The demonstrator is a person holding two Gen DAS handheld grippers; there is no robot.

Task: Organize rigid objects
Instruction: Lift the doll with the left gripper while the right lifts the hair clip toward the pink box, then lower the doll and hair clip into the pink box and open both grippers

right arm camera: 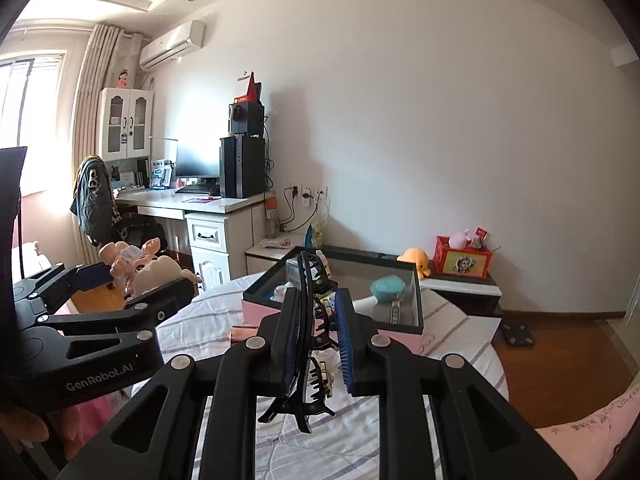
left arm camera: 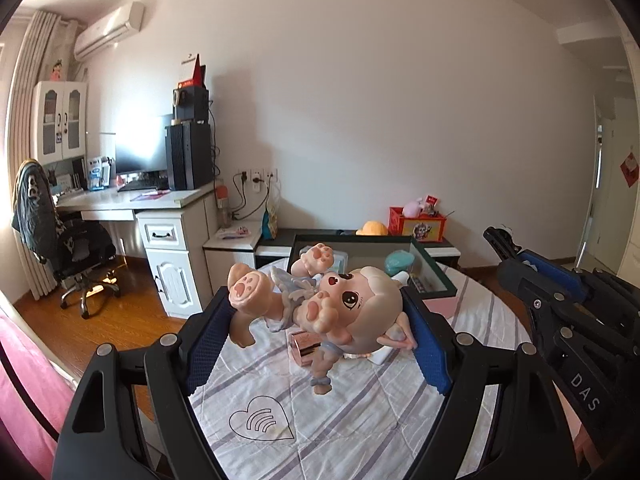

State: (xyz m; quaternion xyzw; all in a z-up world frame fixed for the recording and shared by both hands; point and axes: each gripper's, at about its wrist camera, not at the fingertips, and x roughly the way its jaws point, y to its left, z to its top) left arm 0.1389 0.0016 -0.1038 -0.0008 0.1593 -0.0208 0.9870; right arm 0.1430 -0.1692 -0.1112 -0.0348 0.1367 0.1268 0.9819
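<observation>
Doll [left arm camera: 320, 304] hangs sideways in the left gripper [left arm camera: 320, 332], feet toward the desk, clear above the striped bedcover [left arm camera: 340, 412]. The jaws stand wide and pinch it at leg and head, probably because that long axis gave the pads two firm spots. Beyond it sits the open box [left arm camera: 434, 276], the likely place for the items, with a teal case [left arm camera: 398, 262] already inside. Right gripper [right arm camera: 318, 340] is nearly pressed together, pinching a black hair clip [right arm camera: 308, 336] upright by its flat sides, just before the box.
</observation>
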